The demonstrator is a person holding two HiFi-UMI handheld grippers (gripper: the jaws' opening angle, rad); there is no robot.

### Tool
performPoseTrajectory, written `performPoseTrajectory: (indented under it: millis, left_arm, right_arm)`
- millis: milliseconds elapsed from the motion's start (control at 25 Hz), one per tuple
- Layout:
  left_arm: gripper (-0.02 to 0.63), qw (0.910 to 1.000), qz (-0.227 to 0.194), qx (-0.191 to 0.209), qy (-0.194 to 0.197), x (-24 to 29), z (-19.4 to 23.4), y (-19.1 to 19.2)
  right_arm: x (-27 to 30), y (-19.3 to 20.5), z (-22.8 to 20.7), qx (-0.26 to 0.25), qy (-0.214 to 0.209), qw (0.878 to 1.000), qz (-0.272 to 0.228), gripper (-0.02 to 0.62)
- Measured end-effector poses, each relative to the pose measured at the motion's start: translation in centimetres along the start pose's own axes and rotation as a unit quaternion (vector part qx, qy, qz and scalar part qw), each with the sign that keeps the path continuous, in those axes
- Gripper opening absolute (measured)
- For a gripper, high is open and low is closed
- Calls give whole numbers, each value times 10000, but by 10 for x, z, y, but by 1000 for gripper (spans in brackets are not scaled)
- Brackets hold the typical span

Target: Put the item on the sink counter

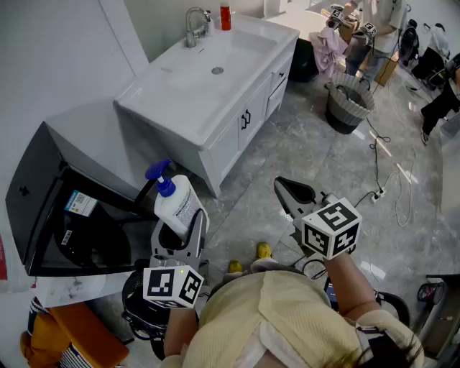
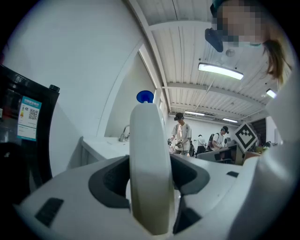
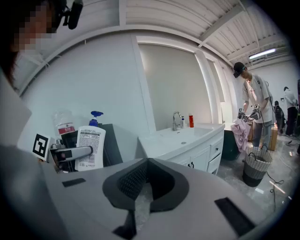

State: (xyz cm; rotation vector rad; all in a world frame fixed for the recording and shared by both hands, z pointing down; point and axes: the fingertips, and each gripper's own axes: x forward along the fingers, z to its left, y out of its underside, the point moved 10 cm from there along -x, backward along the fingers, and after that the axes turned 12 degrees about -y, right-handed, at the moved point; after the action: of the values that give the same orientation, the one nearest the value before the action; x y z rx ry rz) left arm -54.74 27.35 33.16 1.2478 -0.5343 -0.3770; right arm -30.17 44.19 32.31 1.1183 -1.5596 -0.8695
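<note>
A white pump bottle (image 1: 177, 205) with a blue pump head is held upright in the air, with my left gripper (image 1: 180, 224) shut on its lower body. In the left gripper view the bottle (image 2: 150, 159) fills the gap between the jaws. The right gripper view shows the bottle (image 3: 90, 147) with a left finger (image 3: 71, 153) across it. My right gripper (image 1: 292, 192) hangs shut and empty over the floor to the right. The white sink counter (image 1: 180, 97) stands ahead and above, its basin in the middle.
A faucet (image 1: 192, 25) and a small red bottle (image 1: 226, 16) stand at the counter's far end. A black open cabinet (image 1: 65, 215) is at the left. A laundry basket (image 1: 350, 104), cables (image 1: 381, 162) and people (image 1: 377, 29) are beyond on the grey floor.
</note>
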Motion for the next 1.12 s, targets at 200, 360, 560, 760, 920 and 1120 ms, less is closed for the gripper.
performPoseTrajectory:
  millis: [200, 360, 560, 760, 920, 1120]
  left_arm:
    - [290, 10000, -3, 8, 18, 6, -4, -3]
    - [290, 10000, 9, -1, -13, 13, -9, -2]
    - [290, 10000, -14, -45, -66, 29, -16, -2]
    - [290, 9999, -44, -32, -155, 47, -26, -2]
    - [290, 9997, -29, -79, -222, 60, -38, 2]
    - [290, 9995, 2, -122, -297, 76, -49, 5]
  right_arm:
    - [3, -3, -8, 7, 7, 10000, -15, 25]
    - [5, -7, -19, 76, -50, 10000, -21, 26]
    - [6, -12, -38, 59, -130, 9999, 45, 26]
    - [6, -16, -61, -46, -248, 9996, 133, 26]
    - [3, -17, -82, -76, -281, 9994, 191, 26]
    - [6, -14, -103, -50, -412, 9987, 283, 26]
